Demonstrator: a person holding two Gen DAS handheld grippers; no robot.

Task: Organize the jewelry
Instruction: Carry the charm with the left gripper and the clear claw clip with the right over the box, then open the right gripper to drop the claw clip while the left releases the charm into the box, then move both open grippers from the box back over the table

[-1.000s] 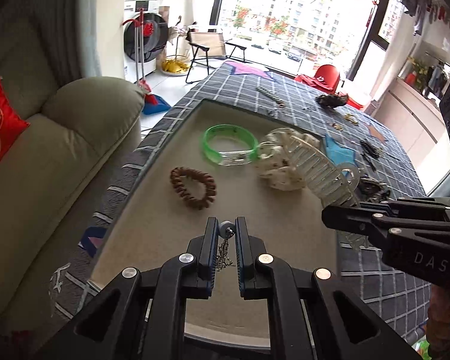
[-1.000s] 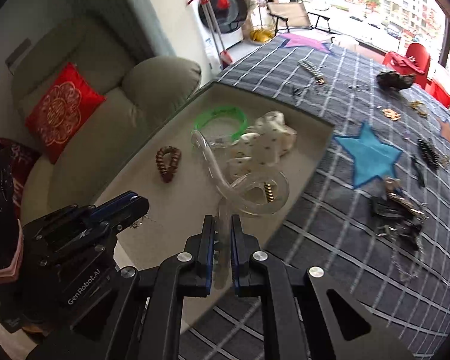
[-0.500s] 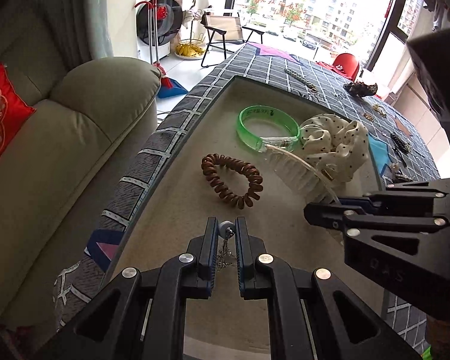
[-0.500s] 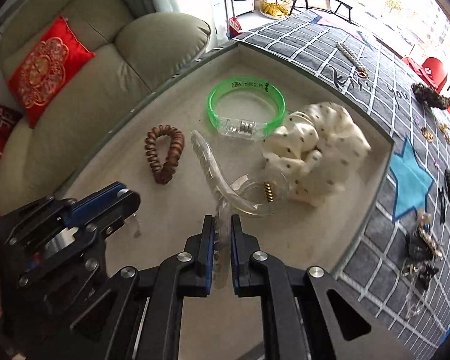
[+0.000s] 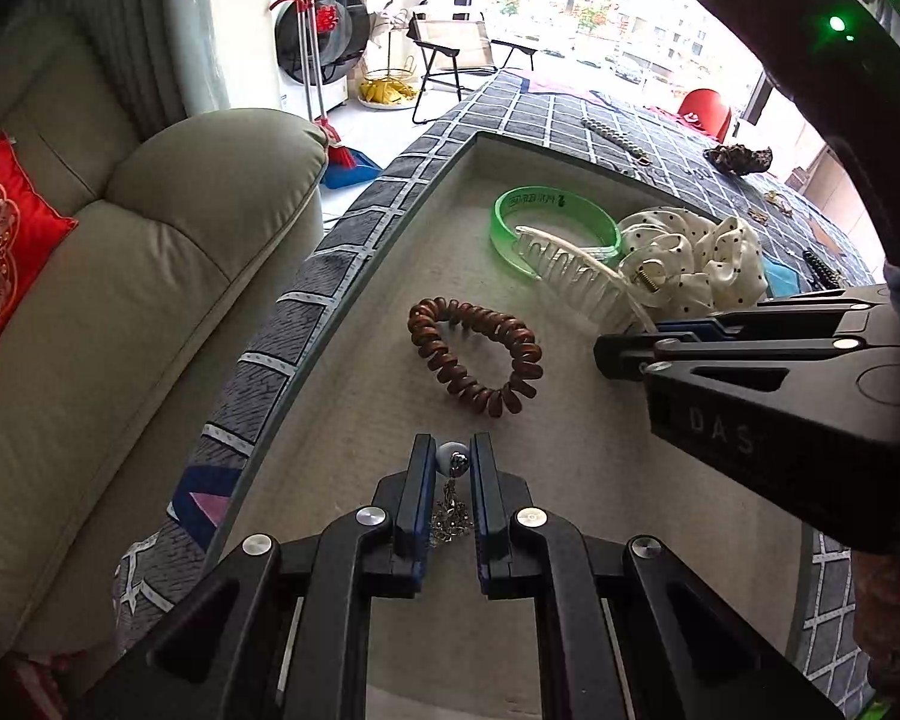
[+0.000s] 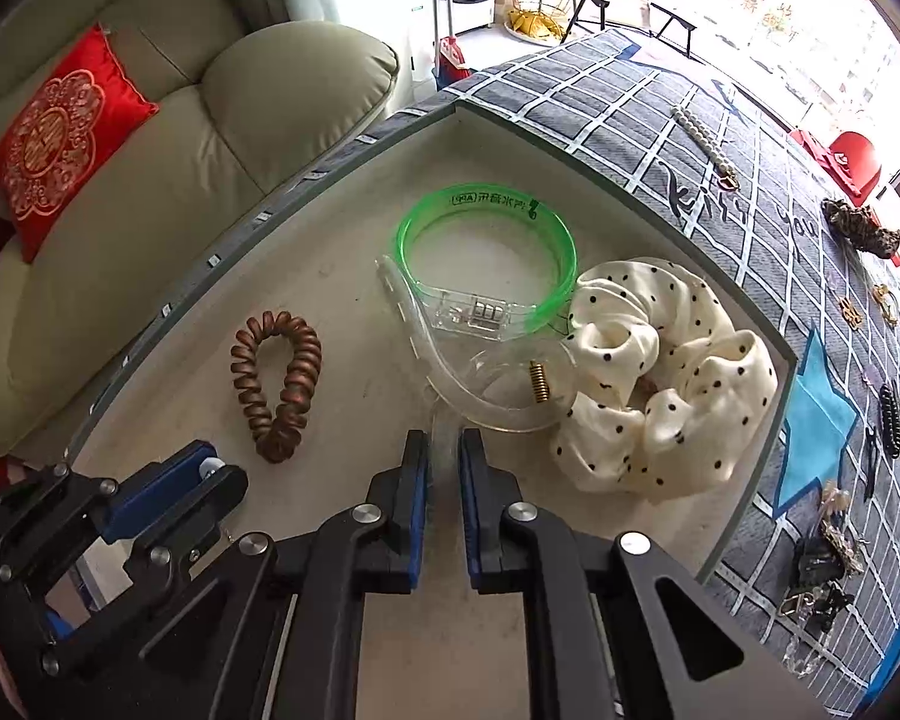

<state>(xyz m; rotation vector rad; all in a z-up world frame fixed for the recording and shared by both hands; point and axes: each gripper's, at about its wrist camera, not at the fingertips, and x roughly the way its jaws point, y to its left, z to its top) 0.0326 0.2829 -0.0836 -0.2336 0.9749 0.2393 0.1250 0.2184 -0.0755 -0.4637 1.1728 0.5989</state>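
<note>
My left gripper (image 5: 452,457) is shut on a pearl earring (image 5: 452,459) with a small chain hanging from it, low over the beige tray (image 5: 354,420). It also shows in the right wrist view (image 6: 210,471). My right gripper (image 6: 444,450) is shut on the handle of a clear hair claw clip (image 6: 480,378), which lies against a green bangle (image 6: 486,240) and a white polka-dot scrunchie (image 6: 666,372). In the left wrist view the right gripper (image 5: 624,348) holds the clip (image 5: 576,276) to the right. A brown spiral hair tie (image 5: 477,354) lies between the grippers.
The tray sits on a grey checked cloth (image 6: 660,120) that carries a pearl strand (image 6: 702,141), a leopard scrunchie (image 6: 861,228), gold earrings (image 6: 864,306), black clips (image 6: 891,420) and a tangle of chains (image 6: 822,564). A beige sofa (image 5: 108,288) with a red cushion (image 5: 0,246) lies left.
Both grippers have moved forward and down over the tray, closer to the hair tie and bangle. The clear clip now lies lower, against the bangle and scrunchie. Both stay shut.
</note>
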